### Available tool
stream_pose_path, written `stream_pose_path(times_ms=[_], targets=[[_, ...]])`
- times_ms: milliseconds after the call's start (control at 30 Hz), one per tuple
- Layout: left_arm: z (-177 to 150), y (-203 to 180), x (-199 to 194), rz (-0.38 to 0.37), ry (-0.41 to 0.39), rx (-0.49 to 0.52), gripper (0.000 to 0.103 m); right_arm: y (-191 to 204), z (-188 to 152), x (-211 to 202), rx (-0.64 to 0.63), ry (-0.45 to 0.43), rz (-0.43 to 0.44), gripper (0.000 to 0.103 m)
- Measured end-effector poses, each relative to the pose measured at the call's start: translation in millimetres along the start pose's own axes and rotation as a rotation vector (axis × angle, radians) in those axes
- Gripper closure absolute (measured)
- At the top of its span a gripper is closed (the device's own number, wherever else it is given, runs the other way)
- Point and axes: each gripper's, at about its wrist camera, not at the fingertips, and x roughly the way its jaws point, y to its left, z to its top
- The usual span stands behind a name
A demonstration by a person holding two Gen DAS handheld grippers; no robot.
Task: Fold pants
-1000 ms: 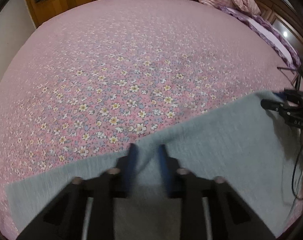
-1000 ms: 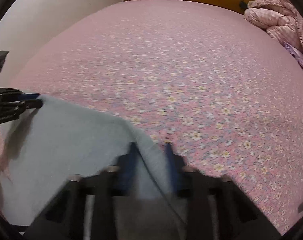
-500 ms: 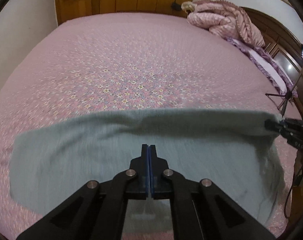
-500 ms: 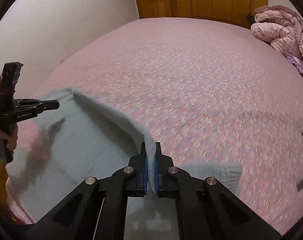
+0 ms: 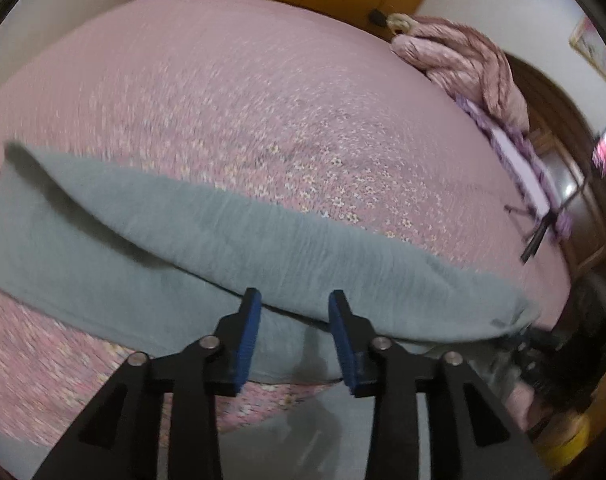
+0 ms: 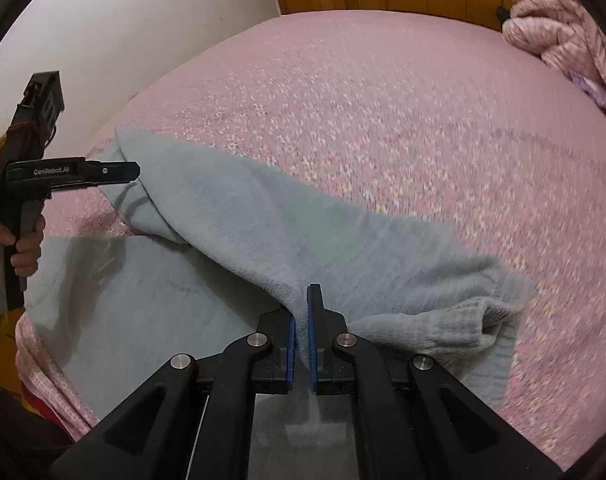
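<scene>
Left gripper: matte black linkage arms are seen, with round silver screws at the pivots.
Left fingers: blue pads are fitted on black blocks.
Right gripper: the same black arms and four silver screws are seen; blue pads line the inner faces.
Marking: "GenRobot.AI" is printed in pale letters on the left gripper's side, seen from the right wrist.
Handle: a black grip with a grey strip is seen.

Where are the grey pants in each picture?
Left wrist view: the grey pants stretch across the lower middle, just ahead of the opening left gripper, which no longer pinches them.
Right wrist view: the pants run from the left edge to the lower right, pinched in the right gripper.
Shared landmark: the bunched pink quilt at the bed's far right corner.
</scene>
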Motion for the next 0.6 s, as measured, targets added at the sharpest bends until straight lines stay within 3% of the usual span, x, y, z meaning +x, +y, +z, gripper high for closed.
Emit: stream_pose_path(times_ms=[300, 600], targets=[[4, 11, 0, -0.003, -0.030, -0.080, 0.050, -11, -4, 4, 0.048, -0.021, 0.026, 0.097], [6, 19, 13, -0.001, -0.002, -0.147, 0.049, -24, 0, -17, 0.099, -0.065, 0.061, 0.097]])
